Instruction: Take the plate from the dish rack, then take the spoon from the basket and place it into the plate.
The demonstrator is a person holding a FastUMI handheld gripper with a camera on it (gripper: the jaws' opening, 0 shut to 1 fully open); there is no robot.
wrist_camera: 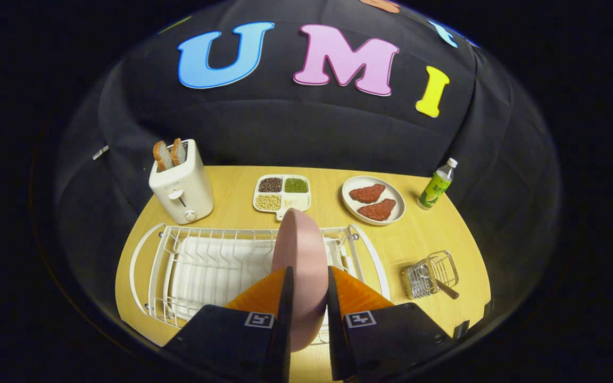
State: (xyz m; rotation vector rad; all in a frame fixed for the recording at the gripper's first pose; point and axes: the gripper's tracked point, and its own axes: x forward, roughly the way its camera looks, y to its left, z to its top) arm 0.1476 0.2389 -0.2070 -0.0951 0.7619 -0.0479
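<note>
Pink and standing on edge, the plate (301, 266) sits between our gripper (308, 298) fingers, and we have both black pads pressed against its two faces, so the claw is clenched on it. We see the plate nearly edge-on: its long axis runs up and away from us, its top rim reaching toward the far side of the table, its lower rim hidden between the fingers. It stands over the white wire dish rack (216, 266), toward that rack's right end; we cannot tell whether its bottom edge touches the wires. To the right of the rack, apart from it, a small wire basket (430, 275) lies with the dark handle of the spoon (447, 291) poking out toward the table's near edge. Beyond the rack we see a cream toaster (182, 187) with two bread slices, a divided tray (282, 193) of beans and grains, a white dish (373, 200) with two red patties, and a small bottle (436, 185) at the far right. All rest on a light wooden table (434, 234), with black cloth hanging behind it.
</note>
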